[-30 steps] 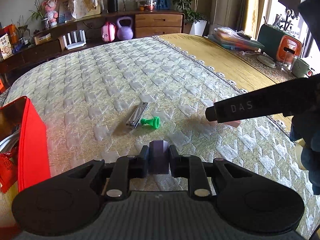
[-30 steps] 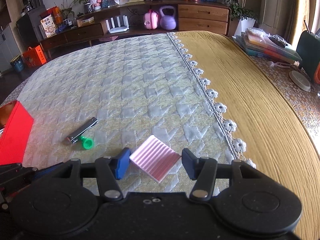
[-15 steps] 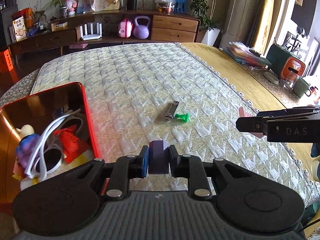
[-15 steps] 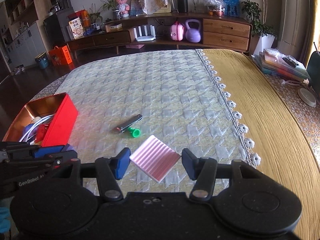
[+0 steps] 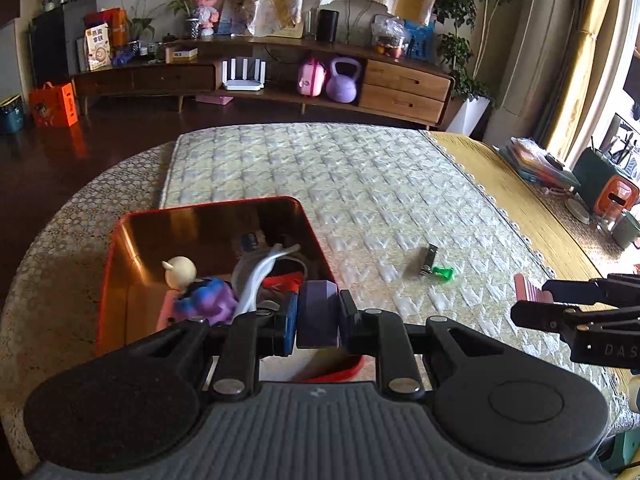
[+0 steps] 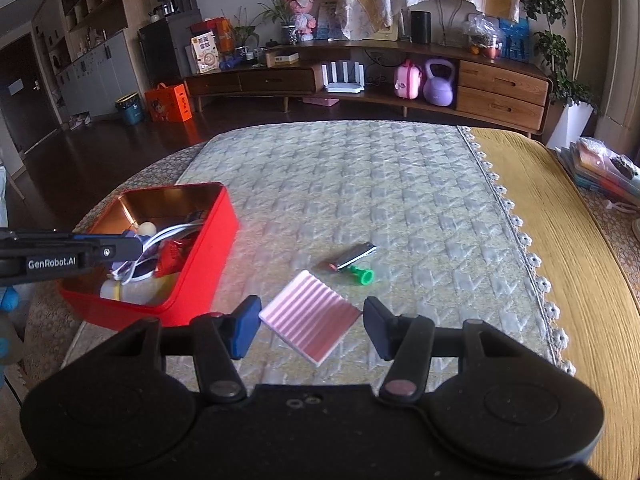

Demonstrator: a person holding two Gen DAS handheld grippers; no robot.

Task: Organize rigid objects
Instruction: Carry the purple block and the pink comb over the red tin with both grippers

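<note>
My left gripper [image 5: 319, 316] is shut on a small purple block [image 5: 318, 314] and hangs over the near right corner of the red tin box [image 5: 208, 220], which holds a toy figure, a white cable and several other items. My right gripper [image 6: 310, 322] is shut on a pink ribbed plate [image 6: 310, 316], held corner to corner above the quilt, right of the red tin box [image 6: 216, 240]. A metal nail clipper [image 6: 354, 256] and a green peg [image 6: 363, 275] lie together on the quilt beyond it. The left gripper [image 6: 134, 245] shows over the box in the right wrist view.
A pale quilted mat [image 6: 360, 184] covers the table, with a yellow cloth [image 6: 560, 220] along its right side. Books [image 5: 536, 160] and containers sit at the far right edge. A wooden sideboard [image 6: 360, 72] stands across the room.
Both grippers have risen and swung left with their loads. The red tin box has come fully into view under the left gripper; the clipper and peg now lie farther off to the right.
</note>
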